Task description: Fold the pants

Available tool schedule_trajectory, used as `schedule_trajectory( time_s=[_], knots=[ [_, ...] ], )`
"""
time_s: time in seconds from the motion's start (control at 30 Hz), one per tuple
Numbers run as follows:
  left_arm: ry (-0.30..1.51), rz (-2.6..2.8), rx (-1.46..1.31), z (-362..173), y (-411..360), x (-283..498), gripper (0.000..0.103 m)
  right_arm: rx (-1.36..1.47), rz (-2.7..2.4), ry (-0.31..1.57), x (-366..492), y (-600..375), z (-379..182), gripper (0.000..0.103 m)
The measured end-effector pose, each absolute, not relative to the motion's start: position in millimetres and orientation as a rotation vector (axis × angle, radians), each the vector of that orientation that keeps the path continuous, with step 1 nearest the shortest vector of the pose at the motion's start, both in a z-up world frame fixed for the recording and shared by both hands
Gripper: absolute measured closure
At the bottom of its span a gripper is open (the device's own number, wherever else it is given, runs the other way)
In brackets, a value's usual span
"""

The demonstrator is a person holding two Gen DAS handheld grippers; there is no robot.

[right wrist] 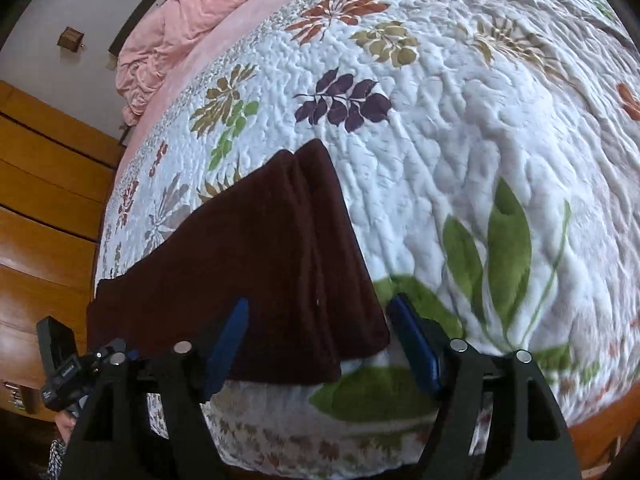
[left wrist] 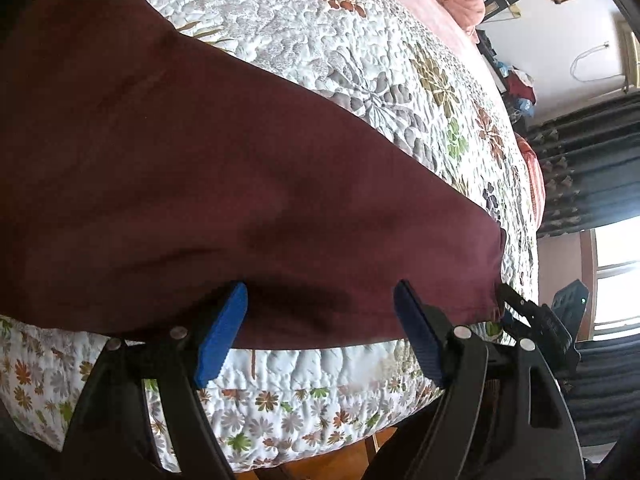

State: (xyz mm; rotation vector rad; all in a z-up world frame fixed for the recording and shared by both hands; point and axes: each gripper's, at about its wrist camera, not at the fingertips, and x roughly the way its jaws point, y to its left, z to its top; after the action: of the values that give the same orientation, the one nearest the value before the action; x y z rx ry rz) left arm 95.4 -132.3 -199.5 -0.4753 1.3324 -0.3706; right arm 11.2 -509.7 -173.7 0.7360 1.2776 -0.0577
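Dark maroon pants point(left wrist: 200, 160) lie in a long folded strip across the floral quilt point(left wrist: 320, 40) near the bed's front edge. My left gripper point(left wrist: 320, 286) hangs open just over the strip's near edge, its blue pads point(left wrist: 222, 332) wide apart and not pressing the cloth. In the right wrist view the pants point(right wrist: 240, 272) end in a layered, folded corner. My right gripper point(right wrist: 319, 300) is open over that corner, with the cloth lying between the spread pads point(right wrist: 416, 344), untouched. The right gripper's black body point(left wrist: 556, 328) shows at the strip's right end.
A crumpled pink duvet point(right wrist: 172, 40) lies at the head of the bed. A wooden wardrobe point(right wrist: 44, 200) stands on one side; dark curtains point(left wrist: 592, 168) and a window point(left wrist: 616, 272) on the other. The quilt point(right wrist: 480, 120) drops over the bed's front edge.
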Motion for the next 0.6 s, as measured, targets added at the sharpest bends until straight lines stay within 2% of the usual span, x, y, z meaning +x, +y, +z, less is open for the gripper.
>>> schedule_trajectory(
  time_s=[0.17, 0.23, 0.3, 0.37, 0.4, 0.47, 0.53, 0.6],
  knots=[
    [1.334, -0.393, -0.468, -200, -132, 94, 0.025, 0.616, 0.118, 1.332, 23, -487, -170, 0.029],
    [1.336, -0.404, -0.469, -200, -133, 95, 0.023, 0.608, 0.138, 1.351, 28, -484, -175, 0.026],
    [1.339, -0.407, -0.461, -199, -134, 95, 0.023, 0.655, 0.132, 1.340, 34, -488, -184, 0.017],
    [1.340, -0.415, -0.463, -199, -132, 95, 0.023, 0.676, 0.131, 1.329, 40, -487, -183, 0.018],
    [1.341, -0.417, -0.465, -199, -132, 95, 0.023, 0.660, 0.134, 1.326, 43, -485, -181, 0.030],
    [1.344, -0.422, -0.466, -199, -131, 95, 0.023, 0.706, 0.164, 1.302, 45, -488, -177, 0.070],
    [1.349, -0.422, -0.459, -199, -133, 97, 0.021, 0.771, 0.213, 1.257, 44, -491, -170, 0.073],
    [1.355, -0.421, -0.444, -199, -137, 98, 0.019, 0.707, 0.202, 1.235, 46, -491, -154, 0.077]
  ],
)
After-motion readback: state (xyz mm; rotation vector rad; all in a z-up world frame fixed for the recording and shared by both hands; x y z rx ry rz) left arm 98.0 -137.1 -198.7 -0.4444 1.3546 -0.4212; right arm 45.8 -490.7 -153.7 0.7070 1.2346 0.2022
